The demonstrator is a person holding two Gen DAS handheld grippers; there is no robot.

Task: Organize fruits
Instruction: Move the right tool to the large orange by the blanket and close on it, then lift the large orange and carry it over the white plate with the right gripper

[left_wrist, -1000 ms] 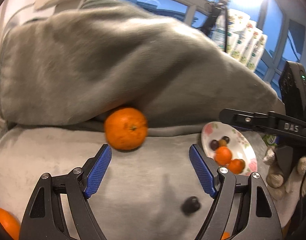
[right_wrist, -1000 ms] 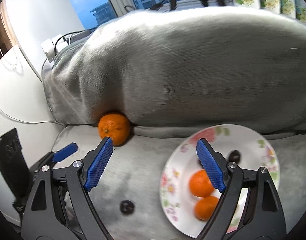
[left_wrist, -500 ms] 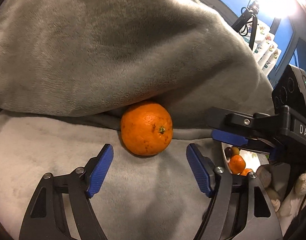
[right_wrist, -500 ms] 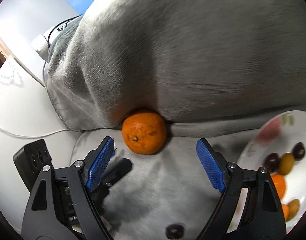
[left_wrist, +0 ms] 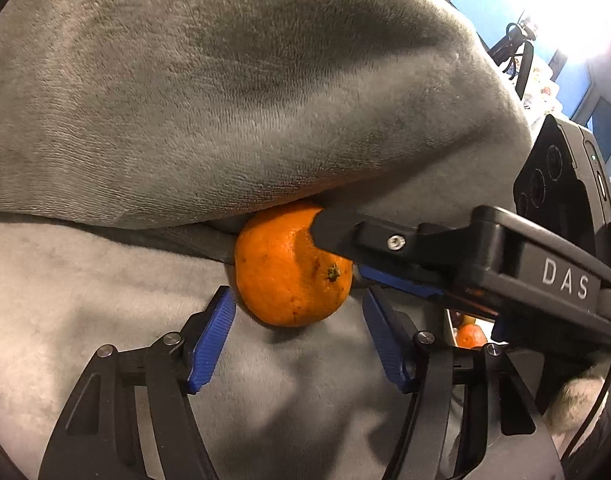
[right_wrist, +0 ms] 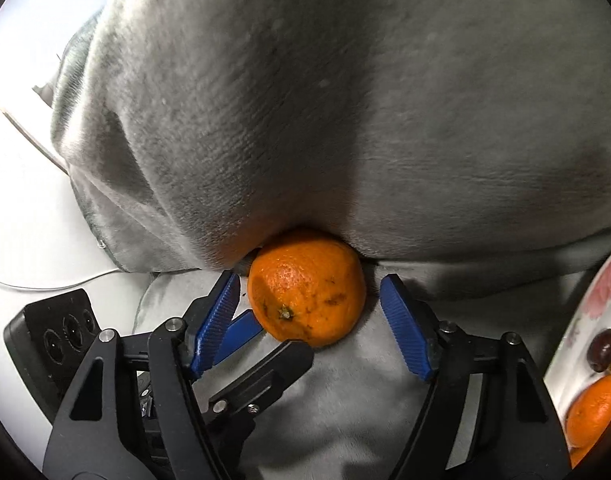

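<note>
Orange mandarin (right_wrist: 307, 304), grey blanket (right_wrist: 345, 120), white plate (right_wrist: 577, 344) with seemingly pink flowers.

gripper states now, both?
Left gripper: open, orange between its tips, not gripped.
Right gripper: open around the same orange, not gripped.

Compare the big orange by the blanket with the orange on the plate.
The big orange lies on grey fabric, wedged under the blanket; the plate orange sits on the floral plate beside smaller fruit. The first sits between both open claws; the second is untouched. Both are orange-skinned.

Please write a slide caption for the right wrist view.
Open right gripper straddles the orange wedged beneath the grey blanket.
</note>
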